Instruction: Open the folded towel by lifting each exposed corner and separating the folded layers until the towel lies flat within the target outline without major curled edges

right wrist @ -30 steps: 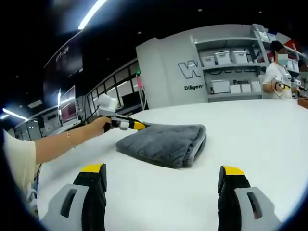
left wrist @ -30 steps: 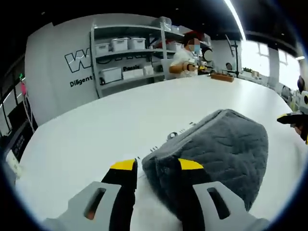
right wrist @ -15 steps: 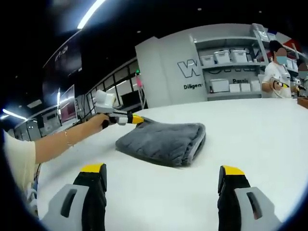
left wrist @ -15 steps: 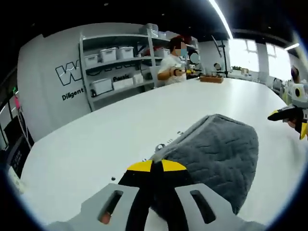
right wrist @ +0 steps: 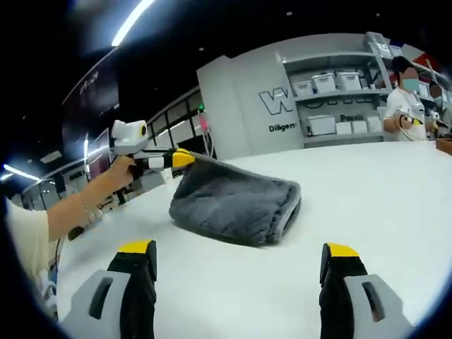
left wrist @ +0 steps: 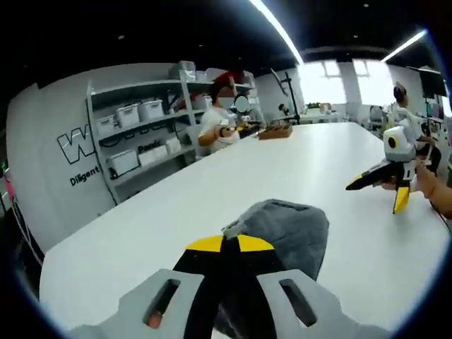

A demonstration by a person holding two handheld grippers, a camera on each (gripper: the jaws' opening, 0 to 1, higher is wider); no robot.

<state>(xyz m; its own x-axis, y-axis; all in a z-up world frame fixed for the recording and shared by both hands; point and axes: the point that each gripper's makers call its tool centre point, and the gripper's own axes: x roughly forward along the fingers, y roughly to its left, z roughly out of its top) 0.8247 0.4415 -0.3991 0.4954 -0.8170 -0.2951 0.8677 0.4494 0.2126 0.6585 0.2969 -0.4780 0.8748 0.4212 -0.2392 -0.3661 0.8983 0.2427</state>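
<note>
- One towel [right wrist: 236, 205], grey, folded, on the surface [right wrist: 367, 198].
- Left claw [left wrist: 222, 245] clamped on its corner: lift slowly, peel the layer.
- Right claw [right wrist: 240, 258] wide, empty, near the towel: pin lower layers.

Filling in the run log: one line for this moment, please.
left tool: shut on towel corner, raised | right tool: open, apart from towel | towel: folded, on table

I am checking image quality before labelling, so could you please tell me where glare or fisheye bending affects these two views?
Left gripper view: bright windows wash out the far room, the ceiling light strip curves, and the grey quilted towel stays readable behind the left tongs. Right gripper view: the white table edge bows and the towel looks sharp.
</note>
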